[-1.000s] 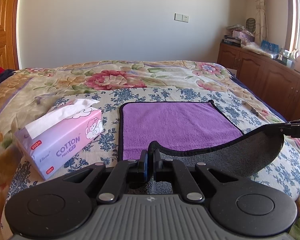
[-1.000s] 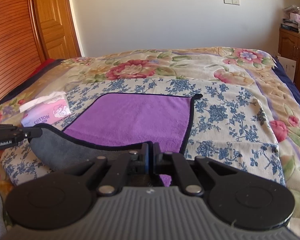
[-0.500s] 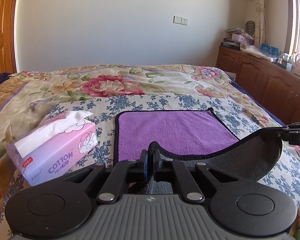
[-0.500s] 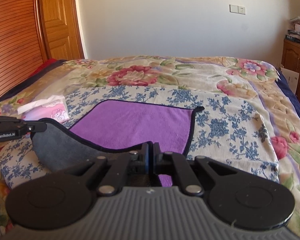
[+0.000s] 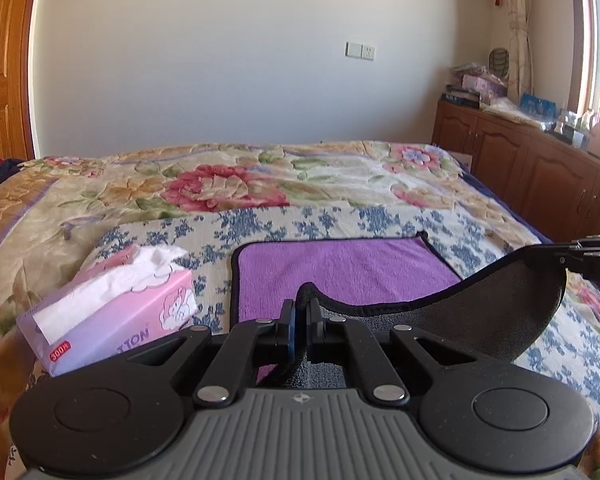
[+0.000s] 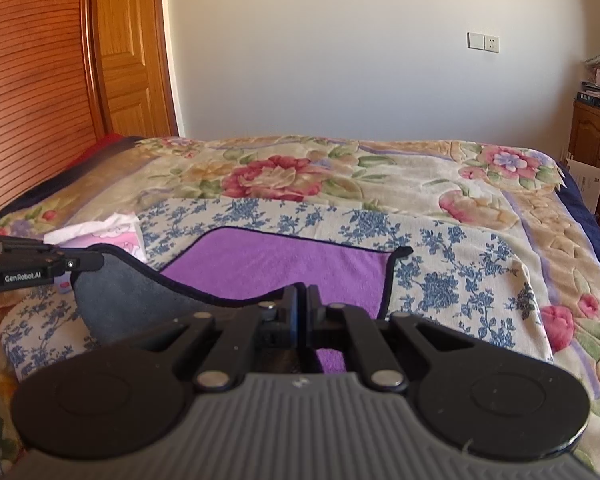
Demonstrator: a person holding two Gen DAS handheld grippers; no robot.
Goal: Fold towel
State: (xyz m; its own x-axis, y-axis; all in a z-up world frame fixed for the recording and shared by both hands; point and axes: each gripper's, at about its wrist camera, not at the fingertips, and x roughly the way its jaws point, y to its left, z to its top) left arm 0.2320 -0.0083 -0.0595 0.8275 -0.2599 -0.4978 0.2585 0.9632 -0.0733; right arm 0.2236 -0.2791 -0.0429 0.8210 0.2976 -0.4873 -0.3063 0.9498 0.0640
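Towel (image 5: 340, 268) purple on top and grey beneath, spread on a blue-flowered cloth (image 5: 364, 220) on the bed (image 5: 228, 184), near edge lifted, left gripper (image 5: 300, 312) and right gripper (image 6: 302, 308) each clamped on a near corner, pink tissue box (image 5: 116, 320) just left.

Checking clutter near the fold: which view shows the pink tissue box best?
The left wrist view: the pink tissue box sits nearly whole beside the purple towel. The right wrist view shows only a sliver behind the left gripper.
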